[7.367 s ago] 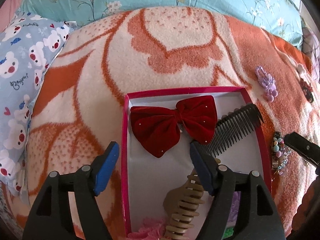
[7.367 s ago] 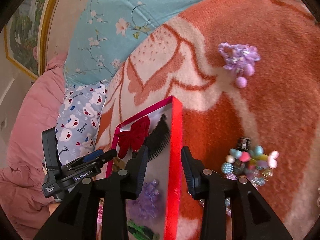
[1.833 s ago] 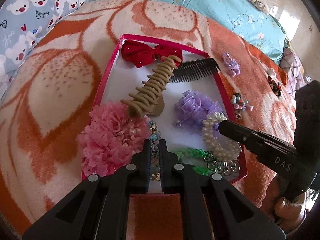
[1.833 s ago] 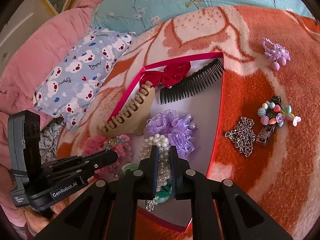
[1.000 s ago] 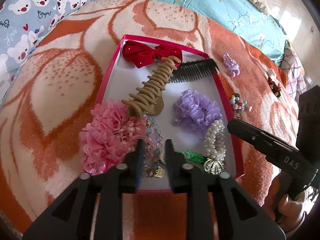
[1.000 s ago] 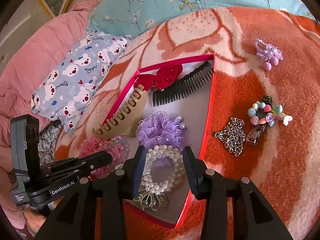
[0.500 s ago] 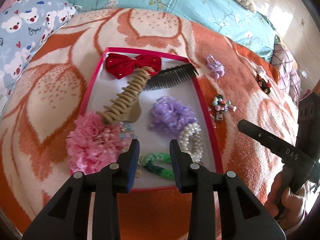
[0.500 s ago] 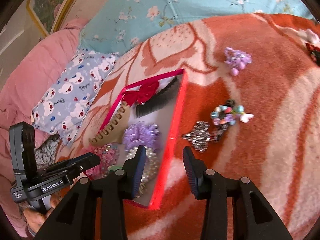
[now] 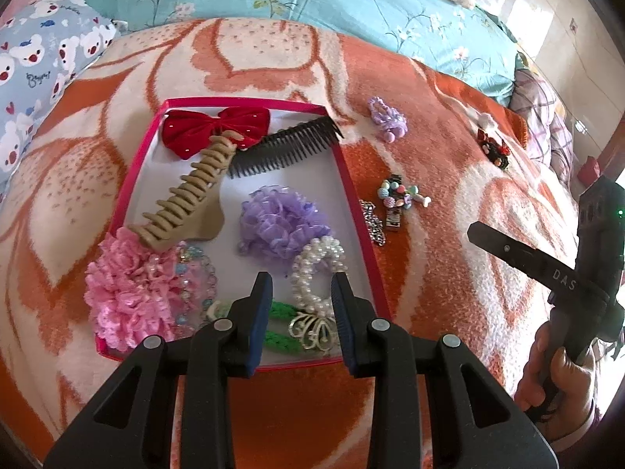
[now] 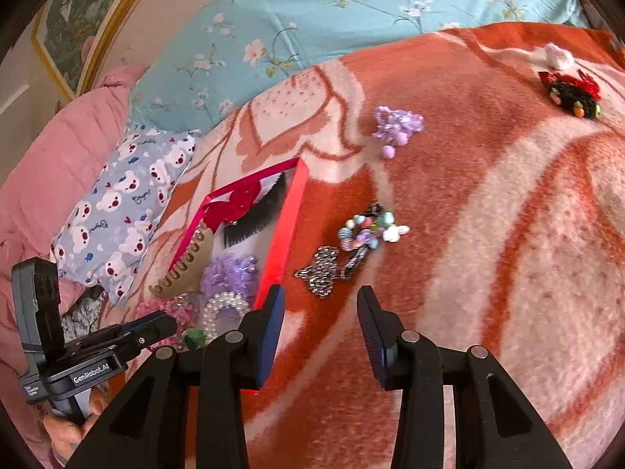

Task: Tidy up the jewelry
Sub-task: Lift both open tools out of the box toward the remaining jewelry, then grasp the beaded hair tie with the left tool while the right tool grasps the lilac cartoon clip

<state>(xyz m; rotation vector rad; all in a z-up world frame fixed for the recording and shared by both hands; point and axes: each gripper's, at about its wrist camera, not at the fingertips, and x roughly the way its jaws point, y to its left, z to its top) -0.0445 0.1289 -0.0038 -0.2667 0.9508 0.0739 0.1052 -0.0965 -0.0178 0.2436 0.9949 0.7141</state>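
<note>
A red-rimmed box [image 9: 344, 172] with a white floor lies on the orange blanket. In it are a red bow [image 9: 195, 133], a tan claw clip [image 9: 187, 199], a black comb [image 9: 281, 148], a purple scrunchie [image 9: 279, 221], a pink scrunchie [image 9: 125, 293], a pearl bracelet [image 9: 312, 269] and a green hair tie [image 9: 283, 338]. My left gripper [image 9: 300, 287] hovers open over the box's near end with nothing between its fingers. My right gripper [image 10: 318, 299] stands open and empty above the blanket, just right of the box rim [image 10: 289, 219]. A silver chain [image 10: 322, 265] lies just ahead of it.
Loose on the blanket right of the box are a colourful beaded clip [image 10: 367, 230], a purple clip [image 10: 396, 127] and a red-and-black clip [image 10: 572, 93]. A bear-print pillow [image 10: 121, 203] and a teal floral quilt [image 10: 312, 19] border the far side.
Both grippers, shut over items in the box two seconds ago, have opened and drawn back. The right one swung from above the pearl bracelet to the blanket by the chain.
</note>
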